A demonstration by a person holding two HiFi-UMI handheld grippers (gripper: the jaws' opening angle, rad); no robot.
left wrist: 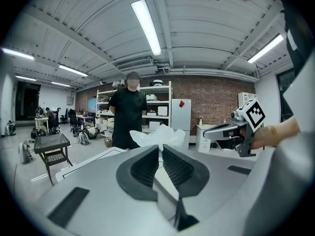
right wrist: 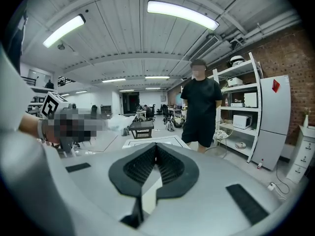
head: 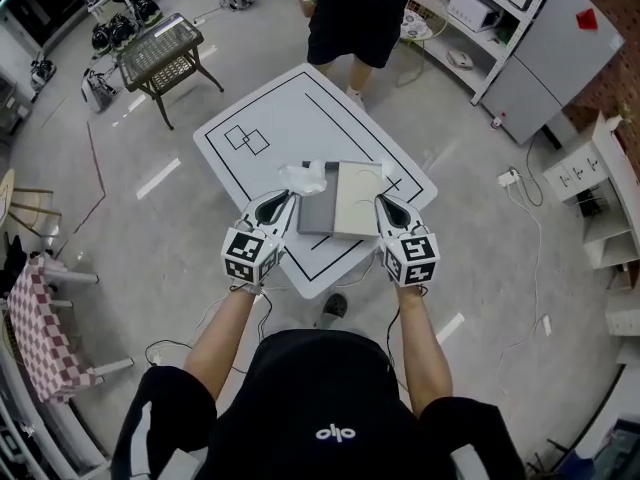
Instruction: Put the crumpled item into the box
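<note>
The crumpled white plastic item (head: 304,177) lies on the white table (head: 300,108), against the far left corner of the flat grey-and-beige box (head: 345,200). My left gripper (head: 287,198) hovers just short of the item with its jaws closed to a thin slit and nothing between them. In the left gripper view the crumpled item (left wrist: 158,134) shows just beyond the fingertips. My right gripper (head: 382,201) is at the box's near right corner, shut and empty. In its own view the right gripper (right wrist: 156,157) points across the table (right wrist: 152,142).
A person in black (head: 356,13) stands at the table's far side. A wire-top side table (head: 160,52) is at far left, shelving and a cabinet (head: 520,38) at far right. A chair with checked cloth (head: 36,318) is near left. Cables lie on the floor.
</note>
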